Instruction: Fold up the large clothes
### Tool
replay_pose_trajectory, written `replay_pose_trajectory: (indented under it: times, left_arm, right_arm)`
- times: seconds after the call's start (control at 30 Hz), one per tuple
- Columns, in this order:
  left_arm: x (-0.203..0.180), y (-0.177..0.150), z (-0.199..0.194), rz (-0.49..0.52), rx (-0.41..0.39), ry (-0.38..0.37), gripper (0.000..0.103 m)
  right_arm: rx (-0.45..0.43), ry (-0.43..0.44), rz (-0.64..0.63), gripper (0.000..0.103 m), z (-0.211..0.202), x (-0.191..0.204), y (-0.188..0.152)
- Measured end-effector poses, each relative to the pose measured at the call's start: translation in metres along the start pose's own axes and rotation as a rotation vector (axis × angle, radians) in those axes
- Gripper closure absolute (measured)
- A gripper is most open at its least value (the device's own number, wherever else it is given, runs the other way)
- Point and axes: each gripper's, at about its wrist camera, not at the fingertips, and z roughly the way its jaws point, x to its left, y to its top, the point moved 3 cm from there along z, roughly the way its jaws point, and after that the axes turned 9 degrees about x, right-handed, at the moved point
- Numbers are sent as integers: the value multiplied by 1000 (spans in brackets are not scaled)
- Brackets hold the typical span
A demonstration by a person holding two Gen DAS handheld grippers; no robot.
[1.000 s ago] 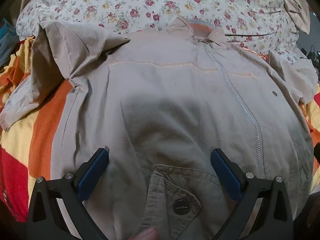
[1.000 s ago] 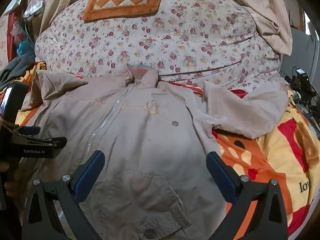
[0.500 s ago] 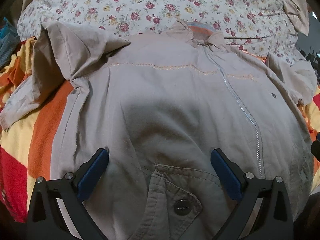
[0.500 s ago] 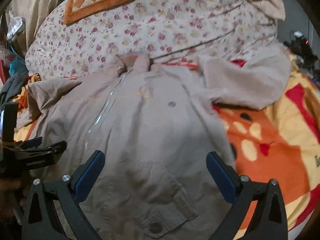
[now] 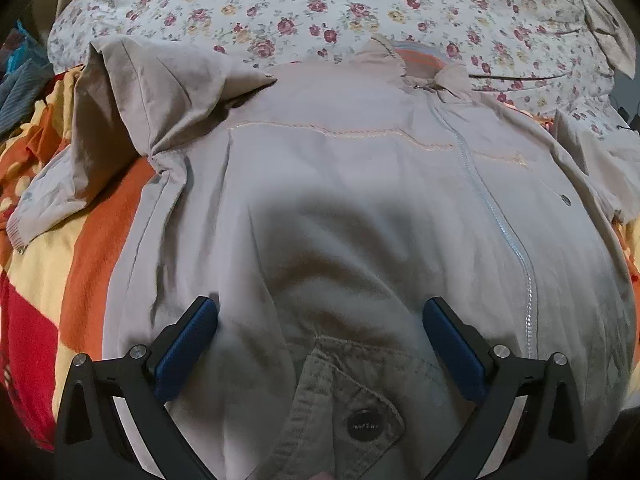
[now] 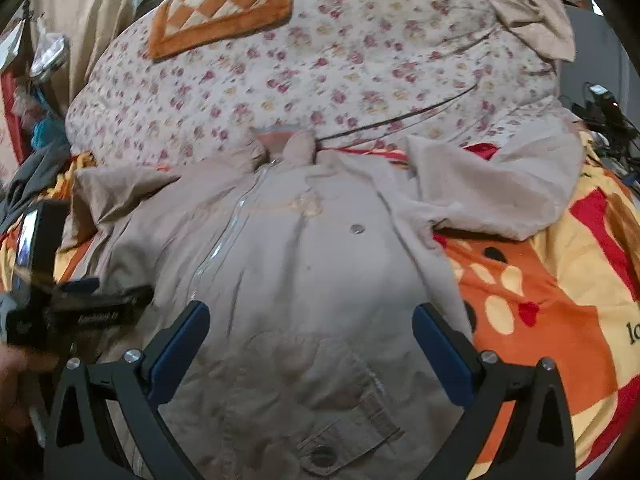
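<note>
A beige zip-front jacket (image 5: 340, 200) lies front up on the bed, collar toward the far pillow; it also fills the right wrist view (image 6: 304, 264). Its left sleeve (image 5: 132, 120) is bent beside the body, its right sleeve (image 6: 492, 192) lies out over the blanket. My left gripper (image 5: 320, 324) is open and empty, hovering over the lower left front above a buttoned pocket (image 5: 348, 404). My right gripper (image 6: 312, 328) is open and empty over the lower right front, above the other pocket (image 6: 340, 432). The left gripper also shows at the left edge of the right wrist view (image 6: 76, 308).
A red, orange and yellow blanket (image 6: 540, 300) covers the bed under the jacket. A big floral quilt (image 6: 320, 68) is heaped behind the collar with an orange checked cushion (image 6: 224, 4) on top. Dark clothes (image 5: 20, 76) lie at the far left.
The right gripper's view swung left and tilted, then back toward centre, a little closer to the jacket. The left gripper stayed almost still over the pocket. Both stayed open.
</note>
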Motion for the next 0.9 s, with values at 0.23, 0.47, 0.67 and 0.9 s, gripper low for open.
replay_pose_trajectory:
  times: [0.23, 0.47, 0.67, 0.9]
  left_arm:
    - [0, 1, 2, 0, -70, -4, 7]
    - [-2, -5, -3, 23, -95, 15, 7]
    - [-3, -8, -19, 39, -167, 66, 9]
    - [-4, -3, -50, 47, -312, 106, 9]
  right_arm:
    - [47, -33, -17, 0, 10, 1, -2]
    - [31, -85, 36, 0, 7, -12, 0]
    - [-27, -183, 72, 0, -3, -26, 5]
    - [-4, -193, 75, 0, 3, -27, 9]
